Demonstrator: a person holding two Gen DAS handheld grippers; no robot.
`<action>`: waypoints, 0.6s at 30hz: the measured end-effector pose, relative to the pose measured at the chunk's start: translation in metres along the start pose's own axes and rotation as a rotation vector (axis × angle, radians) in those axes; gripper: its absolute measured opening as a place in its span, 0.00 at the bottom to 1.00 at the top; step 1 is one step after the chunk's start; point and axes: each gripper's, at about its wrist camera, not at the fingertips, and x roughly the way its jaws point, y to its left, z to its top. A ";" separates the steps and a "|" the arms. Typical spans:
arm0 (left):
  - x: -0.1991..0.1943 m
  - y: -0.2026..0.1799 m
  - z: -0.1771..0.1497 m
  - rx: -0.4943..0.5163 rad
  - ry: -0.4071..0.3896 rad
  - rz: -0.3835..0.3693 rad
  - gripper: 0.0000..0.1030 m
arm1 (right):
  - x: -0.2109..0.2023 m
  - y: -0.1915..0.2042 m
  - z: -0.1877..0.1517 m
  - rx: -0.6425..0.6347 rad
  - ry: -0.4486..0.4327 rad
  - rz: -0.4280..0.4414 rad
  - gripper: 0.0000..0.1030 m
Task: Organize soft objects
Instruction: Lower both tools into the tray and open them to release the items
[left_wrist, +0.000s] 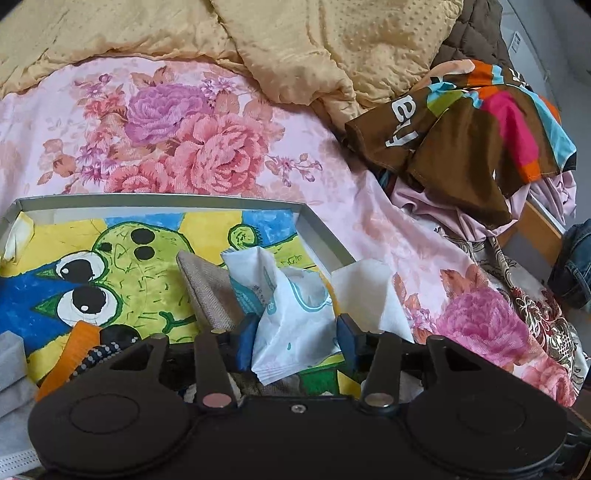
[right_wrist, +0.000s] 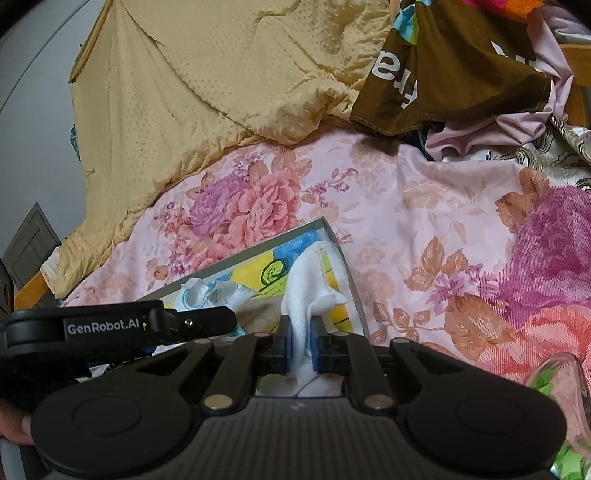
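Right gripper (right_wrist: 300, 345) pinches white tissue (right_wrist: 308, 280); only left wrist view shows left gripper (left_wrist: 297, 341) spread around tissue pack (left_wrist: 291, 314) over tray (left_wrist: 321, 240).

Lower end of white cloth (right_wrist: 303, 295) hidden behind right gripper (right_wrist: 302, 345) body.

Under me lies the floral sheet (left_wrist: 192, 147), pink with big roses. A yellow quilt (left_wrist: 295, 44) is bunched along its far edge. At its right edge I see a wooden bed frame (left_wrist: 539, 225) and some denim (left_wrist: 576, 266).
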 end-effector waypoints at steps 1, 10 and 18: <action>0.000 0.001 0.000 -0.008 0.003 -0.001 0.48 | 0.000 0.000 0.000 -0.001 0.003 0.000 0.13; -0.003 0.000 -0.001 -0.019 0.013 0.005 0.58 | 0.000 0.000 -0.001 -0.008 0.006 -0.011 0.22; -0.011 0.000 -0.003 -0.037 0.005 0.011 0.63 | 0.000 0.001 0.000 -0.023 0.010 -0.006 0.27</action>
